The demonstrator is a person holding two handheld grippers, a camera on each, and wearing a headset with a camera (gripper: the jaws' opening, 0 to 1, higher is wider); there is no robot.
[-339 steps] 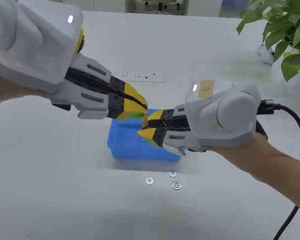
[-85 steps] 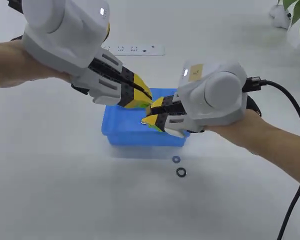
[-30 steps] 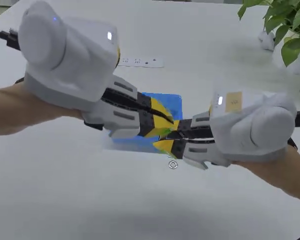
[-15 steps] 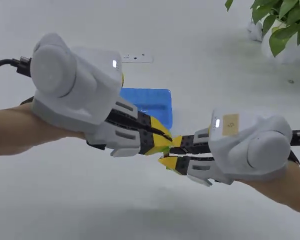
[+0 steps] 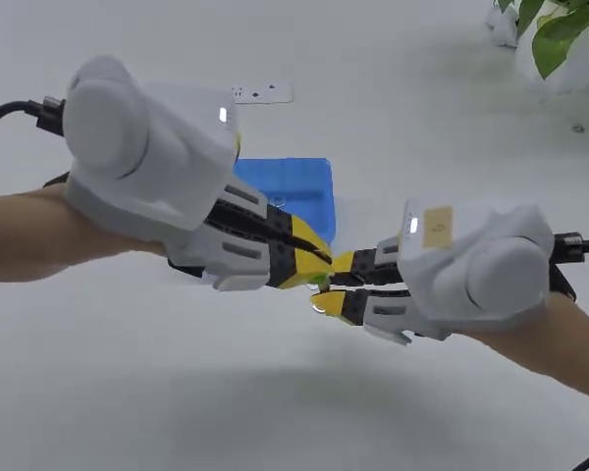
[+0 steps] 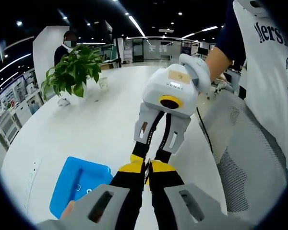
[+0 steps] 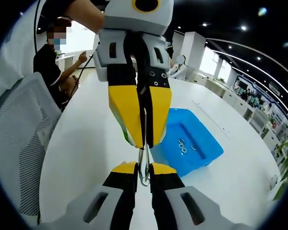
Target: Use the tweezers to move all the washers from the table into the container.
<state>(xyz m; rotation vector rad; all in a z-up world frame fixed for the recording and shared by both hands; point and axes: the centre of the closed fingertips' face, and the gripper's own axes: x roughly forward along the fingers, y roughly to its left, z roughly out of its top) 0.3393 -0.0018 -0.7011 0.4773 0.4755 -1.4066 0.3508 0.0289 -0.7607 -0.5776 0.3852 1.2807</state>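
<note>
In the head view the left tool (image 5: 319, 263) and the right tool (image 5: 324, 294) meet tip to tip above the white worktop (image 5: 128, 392), just in front of the blue container (image 5: 299, 186). A small washer (image 5: 318, 307) hangs at the right tool's tips. A power strip (image 5: 260, 93) lies beyond the container and a plant (image 5: 560, 29) stands at the far right corner. In the left gripper view the left tool (image 6: 148, 168) has its yellow tips almost together on a thin metal sliver, and the right tool (image 6: 151, 152) faces it head-on. The container (image 6: 72, 179) sits lower left on the worktop, and the plant (image 6: 72, 72) is farther back. In the right gripper view the left tool (image 7: 144, 143) comes down from the top, pressed closed on the tweezers (image 7: 143, 160). They run on between the tips of the right tool (image 7: 144, 168), which pinches them too. The washer (image 7: 144, 181) sits at the tweezers' end, off the worktop. The container (image 7: 204, 151) lies just right of the tools, with washers (image 7: 182, 143) inside it.
</note>
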